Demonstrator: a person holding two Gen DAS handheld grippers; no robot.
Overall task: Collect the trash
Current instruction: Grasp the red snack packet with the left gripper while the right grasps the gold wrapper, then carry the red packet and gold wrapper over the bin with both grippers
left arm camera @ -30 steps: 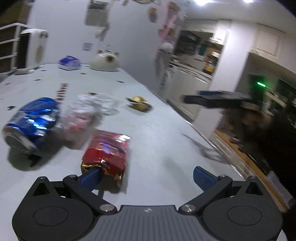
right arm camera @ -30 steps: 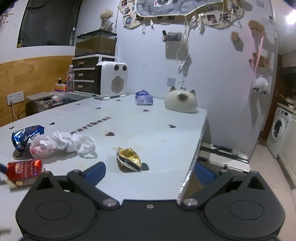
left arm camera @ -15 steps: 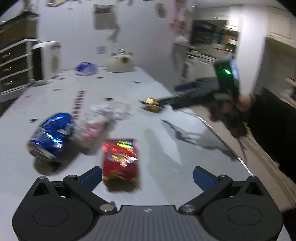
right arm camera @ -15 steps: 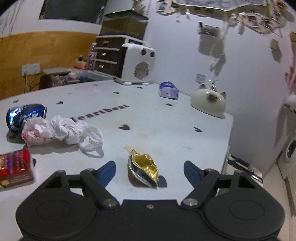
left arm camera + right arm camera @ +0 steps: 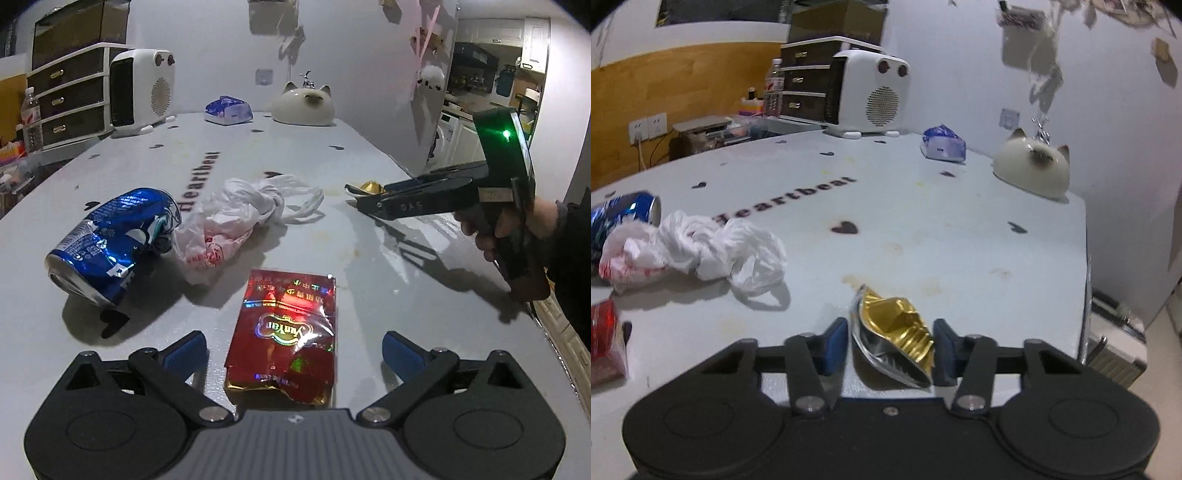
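Trash lies on the grey table (image 5: 369, 277): a crushed blue can (image 5: 114, 240), a knotted white plastic bag (image 5: 240, 210), a red foil packet (image 5: 288, 325) and a crumpled gold wrapper (image 5: 894, 328). My left gripper (image 5: 291, 347) is open wide with its jaws just starting to close, and the red packet lies between its fingers untouched. My right gripper (image 5: 890, 343) is closing around the gold wrapper. Its right pad is at the wrapper's edge, and a thin gap shows at the left pad. In the left wrist view the right gripper (image 5: 369, 195) reaches in from the right.
At the table's far end stand a white heater (image 5: 142, 92), a tissue pack (image 5: 229, 110) and a cat-shaped ornament (image 5: 303, 107). Drawers (image 5: 66, 99) sit behind the heater. The table's right edge (image 5: 1086, 266) runs close to the gold wrapper. A hand (image 5: 535, 221) holds the right gripper.
The right gripper moved forward over the gold wrapper and its jaws narrowed around it. The left view swung so that the red packet now lies between the left fingers.
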